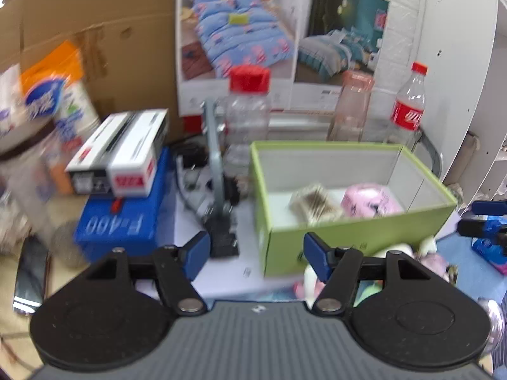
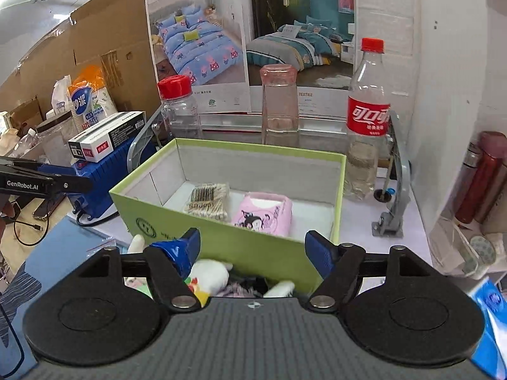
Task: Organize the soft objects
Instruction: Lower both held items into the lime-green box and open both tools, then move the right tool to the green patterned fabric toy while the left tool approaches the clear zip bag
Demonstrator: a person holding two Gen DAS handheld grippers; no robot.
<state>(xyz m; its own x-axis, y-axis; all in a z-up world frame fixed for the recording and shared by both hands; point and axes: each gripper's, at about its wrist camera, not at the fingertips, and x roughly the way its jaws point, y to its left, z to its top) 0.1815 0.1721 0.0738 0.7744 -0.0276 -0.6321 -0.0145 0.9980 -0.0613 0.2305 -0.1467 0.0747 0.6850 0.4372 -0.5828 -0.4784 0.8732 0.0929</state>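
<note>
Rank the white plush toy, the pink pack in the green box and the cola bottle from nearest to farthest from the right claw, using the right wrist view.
1. White plush toy: directly under the open right claw, in front of the green box.
2. Pink pack: inside the box, just ahead.
3. Cola bottle: behind the box, far right.

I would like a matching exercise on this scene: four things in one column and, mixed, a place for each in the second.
Things:
1. pink pack
2. cola bottle
3. white plush toy
4. black-and-white carton

Places:
A. on the blue case
B. inside the green box
C. behind the green box, at its right corner
D. in front of the green box

Pairs: 1-B, 2-C, 3-D, 4-A
</note>
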